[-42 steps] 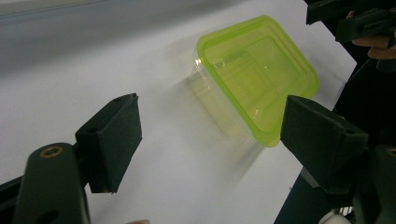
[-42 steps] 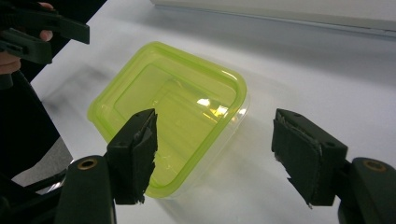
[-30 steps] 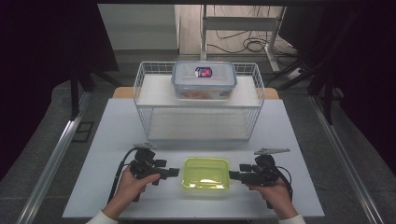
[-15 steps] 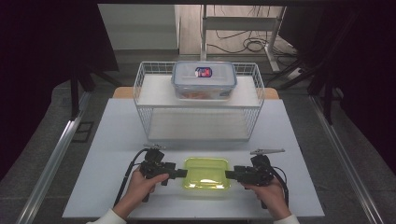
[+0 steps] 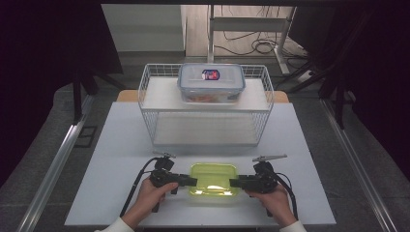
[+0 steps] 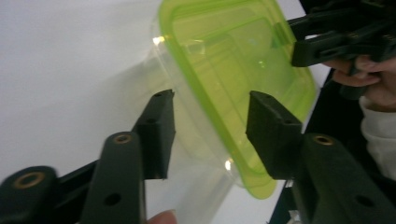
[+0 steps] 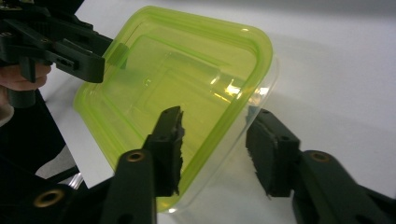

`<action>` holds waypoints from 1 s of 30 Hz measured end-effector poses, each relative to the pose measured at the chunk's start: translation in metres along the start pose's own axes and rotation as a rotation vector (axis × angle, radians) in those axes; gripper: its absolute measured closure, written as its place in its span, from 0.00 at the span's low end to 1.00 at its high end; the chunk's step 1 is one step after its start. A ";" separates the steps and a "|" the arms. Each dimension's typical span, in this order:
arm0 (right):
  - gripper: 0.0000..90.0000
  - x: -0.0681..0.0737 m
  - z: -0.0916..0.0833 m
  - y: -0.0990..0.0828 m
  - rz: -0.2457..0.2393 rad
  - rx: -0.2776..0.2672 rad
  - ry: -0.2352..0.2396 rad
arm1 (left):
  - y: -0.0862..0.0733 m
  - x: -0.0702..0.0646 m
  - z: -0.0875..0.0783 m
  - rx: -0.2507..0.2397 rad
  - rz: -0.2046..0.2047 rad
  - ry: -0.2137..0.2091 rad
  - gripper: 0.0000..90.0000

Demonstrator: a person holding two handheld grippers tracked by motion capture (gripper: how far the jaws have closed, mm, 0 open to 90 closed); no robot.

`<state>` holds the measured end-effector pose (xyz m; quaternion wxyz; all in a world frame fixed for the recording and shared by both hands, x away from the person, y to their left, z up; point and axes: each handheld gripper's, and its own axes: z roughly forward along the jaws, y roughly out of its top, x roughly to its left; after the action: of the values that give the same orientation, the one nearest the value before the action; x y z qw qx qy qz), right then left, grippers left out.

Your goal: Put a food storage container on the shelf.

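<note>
Sitting at the table's [image 5: 121, 159] near edge – green-lidded container [image 5: 213, 179] – with left gripper [image 5: 189, 181] and right gripper [image 5: 236, 182] closing over its ends, jaws straddling the rim, pads' contact being unclear

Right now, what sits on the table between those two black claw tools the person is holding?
In the high view, the green-lidded container lies between the left gripper and the right gripper; each one's jaws straddle an end of it.
</note>
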<state>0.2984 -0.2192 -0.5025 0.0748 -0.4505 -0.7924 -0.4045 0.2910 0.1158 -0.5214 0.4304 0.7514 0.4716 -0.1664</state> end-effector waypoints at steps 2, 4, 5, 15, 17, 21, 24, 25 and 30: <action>0.69 -0.001 0.000 -0.001 0.004 -0.004 0.004 | 0.000 -0.001 -0.001 -0.003 0.006 0.009 0.67; 0.71 -0.001 0.000 -0.002 0.011 -0.006 0.015 | -0.001 -0.001 -0.002 -0.010 0.022 0.025 0.69; 0.72 -0.001 -0.001 -0.002 0.020 -0.011 0.022 | -0.001 -0.002 -0.002 -0.008 0.027 0.031 0.71; 0.80 0.001 -0.005 -0.007 0.041 -0.053 0.031 | -0.010 -0.011 -0.007 -0.052 0.076 0.060 0.75; 0.81 0.001 -0.006 -0.008 0.051 -0.064 0.036 | -0.013 -0.010 -0.007 -0.059 0.067 0.048 0.76; 0.82 0.002 -0.007 -0.009 0.057 -0.068 0.044 | -0.015 -0.011 -0.009 -0.066 0.075 0.044 0.76; 0.84 0.002 -0.010 -0.009 0.048 -0.074 0.052 | -0.016 -0.013 -0.013 -0.090 0.089 0.033 0.79; 0.84 0.002 -0.010 -0.009 0.048 -0.074 0.052 | -0.016 -0.013 -0.013 -0.090 0.089 0.033 0.80; 0.88 0.003 -0.013 -0.010 0.049 -0.086 0.062 | -0.016 -0.015 -0.016 -0.111 0.102 0.027 0.83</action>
<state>0.2853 -0.2288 -0.4983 0.0898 -0.4600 -0.7603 -0.4498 0.2677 0.1230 -0.5104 0.4730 0.7515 0.4471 -0.1077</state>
